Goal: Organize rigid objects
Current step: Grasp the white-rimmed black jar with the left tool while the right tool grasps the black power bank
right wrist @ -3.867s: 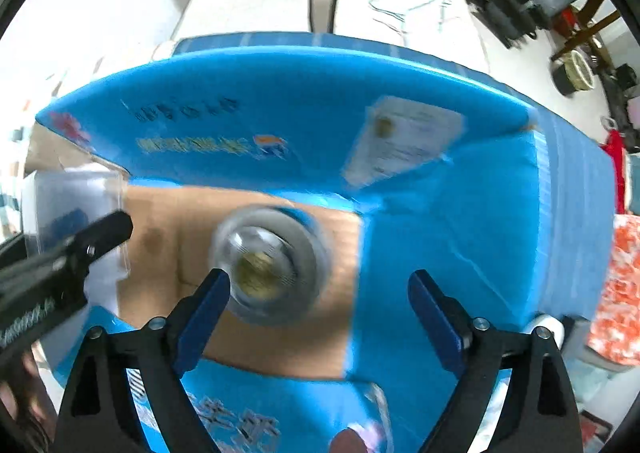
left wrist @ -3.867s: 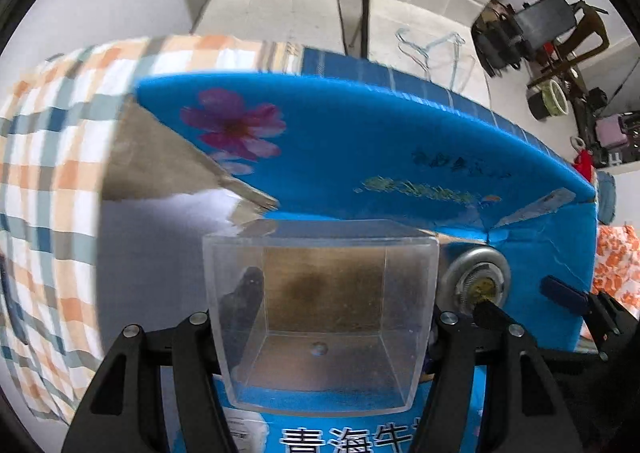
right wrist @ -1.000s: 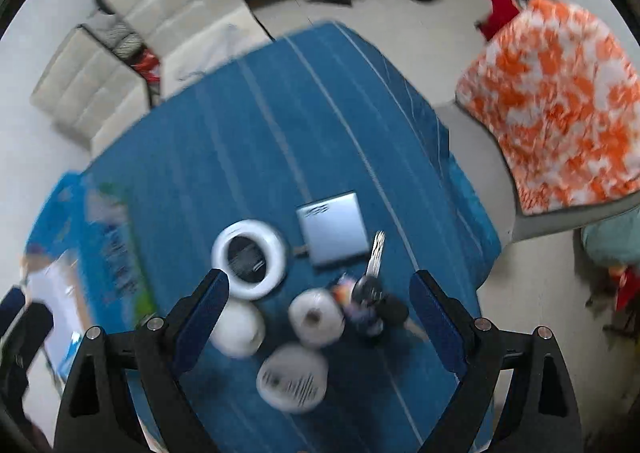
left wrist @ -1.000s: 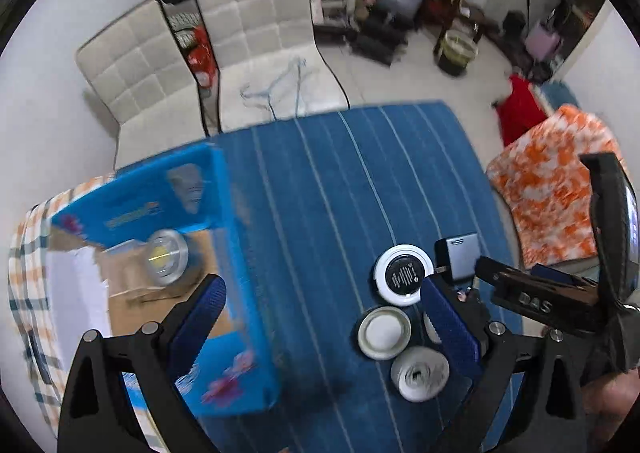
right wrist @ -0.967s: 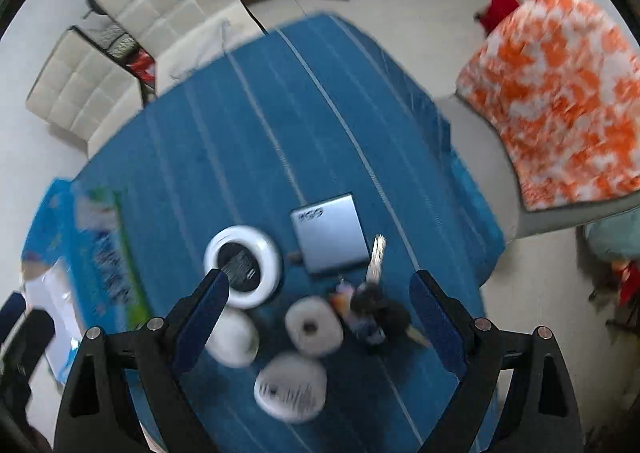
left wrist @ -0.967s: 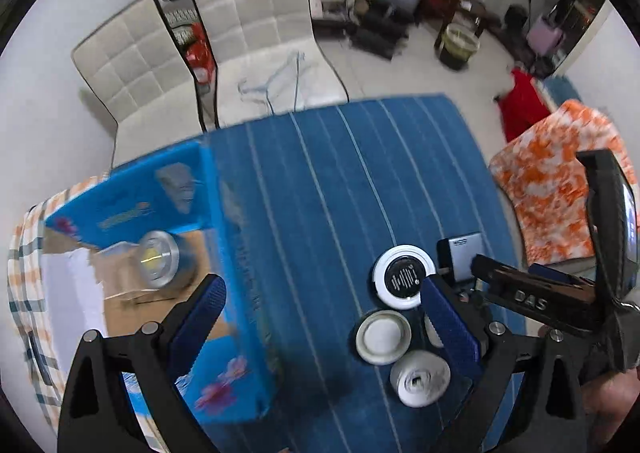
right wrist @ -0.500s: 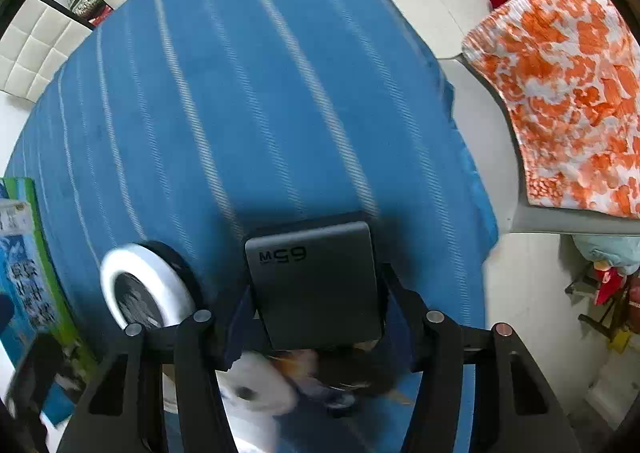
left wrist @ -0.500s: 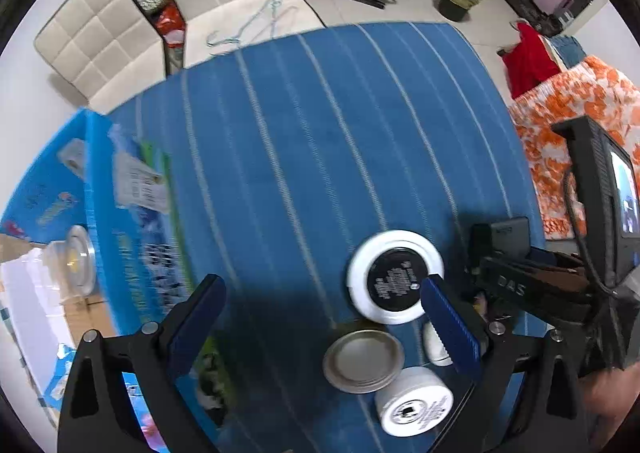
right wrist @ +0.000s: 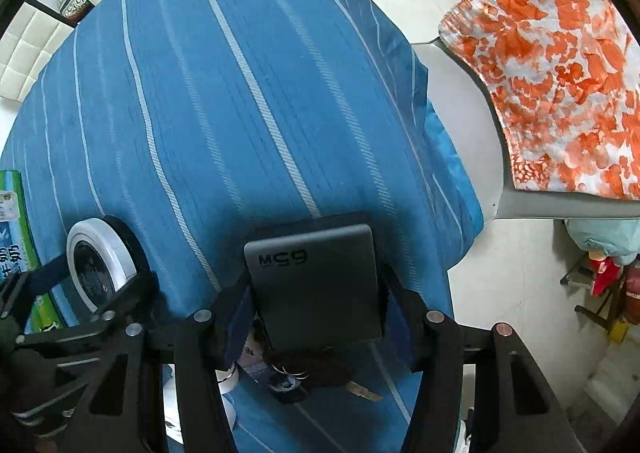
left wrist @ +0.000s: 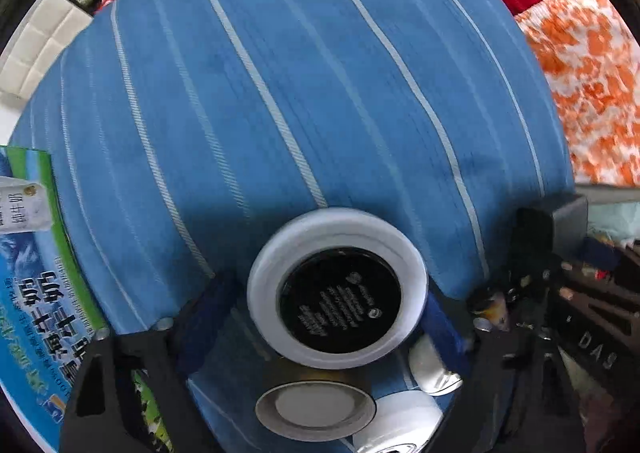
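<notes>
Now the left gripper [left wrist: 336,313] points down over the table, and its blue-padded fingers [left wrist: 208,305] stand at either side of a round white disc with a black centre [left wrist: 336,289]. Its jaws have just been closing; the right pad touches the disc's rim, but the left pad is blurred, so a firm grip cannot be confirmed. The disc lies flat on the blue striped tablecloth [left wrist: 280,73]. Just below it sit a shallow round tin lid [left wrist: 316,409] and a white roll [left wrist: 400,421], close together. At the left edge of this view lies a blue and green printed carton [left wrist: 28,293].

Beside it, the right gripper [right wrist: 316,313] also points down, and its jaws are clamped on the two sides of a dark grey flat box marked "65W" [right wrist: 316,281]; they have just been closing as well. Under that box lies a bunch of keys [right wrist: 292,377] on the cloth. The white disc shows at the left of this view, between the other gripper's fingers. To the right, off the table, an orange and white patterned cloth [right wrist: 560,73] covers a chair.
</notes>
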{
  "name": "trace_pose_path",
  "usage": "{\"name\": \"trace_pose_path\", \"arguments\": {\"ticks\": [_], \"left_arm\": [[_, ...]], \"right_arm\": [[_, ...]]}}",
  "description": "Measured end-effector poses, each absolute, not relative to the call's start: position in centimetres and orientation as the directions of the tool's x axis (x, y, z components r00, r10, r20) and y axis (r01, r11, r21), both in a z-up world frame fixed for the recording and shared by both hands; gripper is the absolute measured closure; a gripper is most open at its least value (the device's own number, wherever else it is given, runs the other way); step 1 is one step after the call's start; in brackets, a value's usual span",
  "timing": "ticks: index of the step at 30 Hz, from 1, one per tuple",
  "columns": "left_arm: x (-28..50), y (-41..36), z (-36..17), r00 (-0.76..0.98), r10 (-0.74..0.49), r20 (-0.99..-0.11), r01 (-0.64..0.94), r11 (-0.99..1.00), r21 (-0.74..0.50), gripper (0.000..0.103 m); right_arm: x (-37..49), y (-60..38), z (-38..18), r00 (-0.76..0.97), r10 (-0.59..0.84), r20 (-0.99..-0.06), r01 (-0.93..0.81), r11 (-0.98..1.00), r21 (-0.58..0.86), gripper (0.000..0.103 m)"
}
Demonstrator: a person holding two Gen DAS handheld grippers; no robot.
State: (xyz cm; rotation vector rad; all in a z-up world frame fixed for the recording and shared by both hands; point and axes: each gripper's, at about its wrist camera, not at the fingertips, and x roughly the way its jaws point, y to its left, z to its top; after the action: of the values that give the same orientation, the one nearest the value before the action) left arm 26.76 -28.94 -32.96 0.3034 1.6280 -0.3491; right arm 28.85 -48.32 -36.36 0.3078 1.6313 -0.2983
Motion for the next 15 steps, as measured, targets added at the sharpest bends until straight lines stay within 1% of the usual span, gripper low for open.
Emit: {"name": "trace_pose_path", "arguments": {"ticks": [1, 2, 6, 8, 9, 11, 13, 14, 15], "left_arm": [[26.4, -28.9, -32.6, -0.06, -0.009, -0.998, 0.41, 0.911, -0.033, 0.027], [26.2, -28.7, -32.4, -0.043, -0.005, -0.999, 0.415, 0.91, -0.022, 0.029], [26.3, -26.9, -32.5, -0.043, -0.022, -0.999, 0.37, 0.928, -0.036, 0.029], [26.6, -26.4, -32.4, -0.029, -0.038, -0.999, 0.356, 0.933, -0.046, 0.028], [26.5, -26.8, -32.6, -0.03, -0.019, -0.999, 0.38, 0.925, -0.029, 0.028], [26.3, -27.2, -32.6, -0.018, 0.004, -1.0, 0.406, 0.914, -0.003, 0.026], [26.3, -27.3, -32.5, -0.013, -0.003, -1.0, 0.39, 0.921, -0.008, 0.027], [26.1, -27.4, -32.4, -0.01, -0.005, -1.0, 0.384, 0.923, -0.008, 0.029], [26.1, -27.3, -32.3, -0.008, -0.009, -1.0, 0.373, 0.928, -0.011, 0.03]], "right_arm": [[28.9, -48.2, -36.4, -0.083, 0.013, -0.996, 0.369, 0.929, -0.019, 0.043], [29.0, -48.2, -36.6, -0.087, 0.005, -0.996, 0.368, 0.929, -0.027, 0.042], [29.0, -47.8, -36.6, -0.086, -0.01, -0.996, 0.383, 0.923, -0.042, 0.042], [29.0, -47.4, -36.5, -0.075, 0.013, -0.997, 0.384, 0.923, -0.017, 0.043], [29.0, -46.8, -36.5, -0.065, 0.039, -0.997, 0.369, 0.929, 0.013, 0.043], [29.1, -45.8, -36.4, -0.053, 0.027, -0.998, 0.345, 0.939, 0.007, 0.043], [29.3, -44.9, -36.4, -0.054, -0.012, -0.998, 0.318, 0.948, -0.028, 0.043], [29.3, -44.8, -36.3, -0.055, -0.016, -0.998, 0.313, 0.949, -0.033, 0.043], [29.3, -44.9, -36.3, -0.059, -0.01, -0.998, 0.32, 0.947, -0.028, 0.043]]}}
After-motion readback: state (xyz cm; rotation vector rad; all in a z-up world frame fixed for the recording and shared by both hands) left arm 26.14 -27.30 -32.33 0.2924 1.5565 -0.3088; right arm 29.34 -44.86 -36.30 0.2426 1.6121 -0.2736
